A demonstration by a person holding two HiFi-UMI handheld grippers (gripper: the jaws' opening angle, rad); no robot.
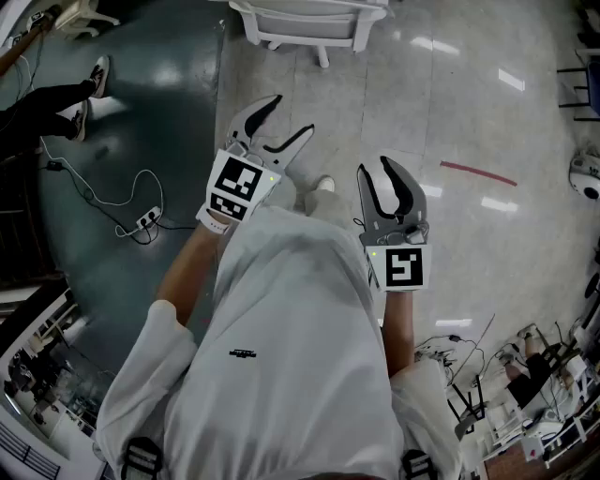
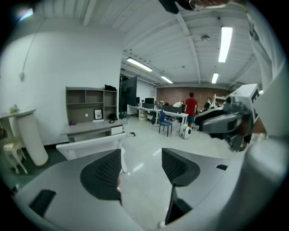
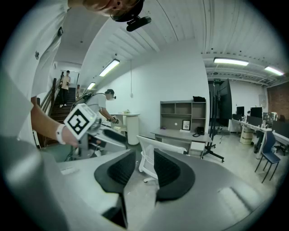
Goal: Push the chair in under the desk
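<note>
White chair point(image 1: 309, 23) at the top edge of the head view, on pale glossy floor point(image 1: 487, 103), well apart from both tongs. Seen again in the left gripper view point(image 2: 92, 145) with its backrest towards the camera, on the near side of a grey tabletop point(image 2: 90, 128) that carries a shelf unit point(image 2: 88, 103) against the white wall. In the right gripper view, framed far off in the gap of the tongs point(image 3: 151, 155), in front of that same tabletop point(image 3: 180, 134). Left tongs point(image 1: 292, 114) held out ahead of the body, spread wide, nothing between the pads point(image 2: 106, 173), only floor behind. Right tongs point(image 1: 380, 167) alongside, parted more narrowly, likewise bare between the pads point(image 3: 169, 169), touching nothing. Marker cube on each, towards the wrist. Below them, a white shirt point(image 1: 281, 356) filling the lower middle of the head view. Further out: a dark green stretch of floor at left with a cable and power strip point(image 1: 141, 220), somebody's legs and shoes point(image 1: 89, 94) near the upper left corner, a red strip point(image 1: 478, 172) on the pale floor at right. Far back in the left gripper view, a blue chair point(image 2: 165, 122) and a person in a red top point(image 2: 191, 106) among office desks.
</note>
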